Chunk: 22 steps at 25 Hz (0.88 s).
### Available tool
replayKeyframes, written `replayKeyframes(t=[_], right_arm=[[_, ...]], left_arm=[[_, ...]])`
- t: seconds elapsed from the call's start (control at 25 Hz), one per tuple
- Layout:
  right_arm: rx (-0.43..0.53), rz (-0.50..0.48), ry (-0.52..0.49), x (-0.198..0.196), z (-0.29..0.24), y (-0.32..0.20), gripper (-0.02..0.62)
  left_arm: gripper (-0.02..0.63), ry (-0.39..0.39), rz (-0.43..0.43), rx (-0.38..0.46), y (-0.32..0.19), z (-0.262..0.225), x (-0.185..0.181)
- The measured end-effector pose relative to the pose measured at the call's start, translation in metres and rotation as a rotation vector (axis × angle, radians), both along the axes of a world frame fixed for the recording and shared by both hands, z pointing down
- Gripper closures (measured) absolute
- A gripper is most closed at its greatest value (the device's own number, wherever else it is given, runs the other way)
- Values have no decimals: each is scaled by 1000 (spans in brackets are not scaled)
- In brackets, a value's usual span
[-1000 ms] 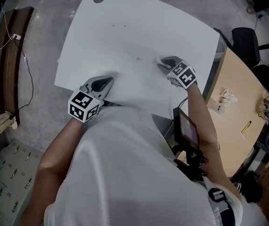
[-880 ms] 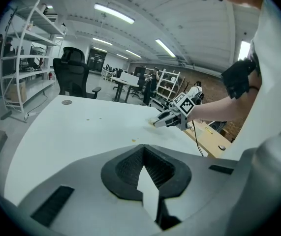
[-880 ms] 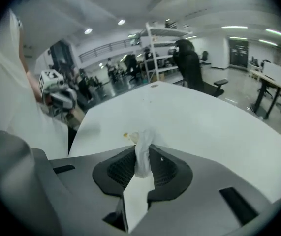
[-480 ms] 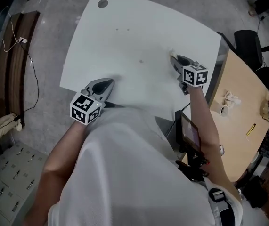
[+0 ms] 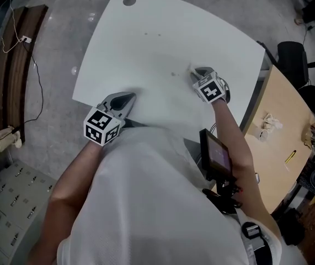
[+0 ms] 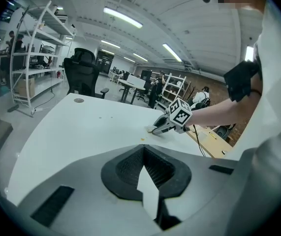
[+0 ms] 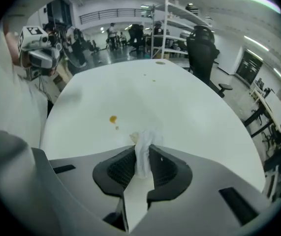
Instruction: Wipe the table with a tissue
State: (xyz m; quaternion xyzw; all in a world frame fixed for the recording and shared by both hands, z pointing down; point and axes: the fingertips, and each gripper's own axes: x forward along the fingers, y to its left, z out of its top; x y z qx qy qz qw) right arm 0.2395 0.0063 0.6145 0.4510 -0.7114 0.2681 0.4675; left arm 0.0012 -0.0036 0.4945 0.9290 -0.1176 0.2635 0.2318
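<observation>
Right gripper [image 5: 195,73] slid left, clamping tissue [image 7: 142,146] near orange stain [image 7: 112,119] | left gripper [image 5: 128,97] closed, empty

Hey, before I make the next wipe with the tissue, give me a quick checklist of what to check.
1. Is the tissue clamped in the right gripper: ok.
2. Is the orange stain wiped: not ok, it lies just beyond the tissue.
3. Is the table bare between tissue and stain: ok.
4. Is the left gripper out of the path: ok, shut and empty at the near edge.
5. Is the tissue pressing on the table: cannot tell.
</observation>
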Motion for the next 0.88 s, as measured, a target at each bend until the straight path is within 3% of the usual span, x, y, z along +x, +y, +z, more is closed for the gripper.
replayKeyframes(t=[0.2, 0.4, 0.52, 0.72, 0.88], right_arm=[[-29, -55, 34, -12, 0, -17, 528], [-59, -29, -6, -18, 2, -29, 528], [-21, 97, -74, -6, 1, -37, 528], [79, 498, -19, 80, -10, -37, 528], [50, 578, 42, 97, -4, -27, 528]], left_arm=[[601, -1, 6, -14, -11, 5, -10], [601, 15, 13, -18, -28, 2, -16], [601, 22, 7, -21, -39, 3, -21], [601, 29, -9, -34, -47, 5, -28], [600, 30, -30, -52, -53, 11, -36]])
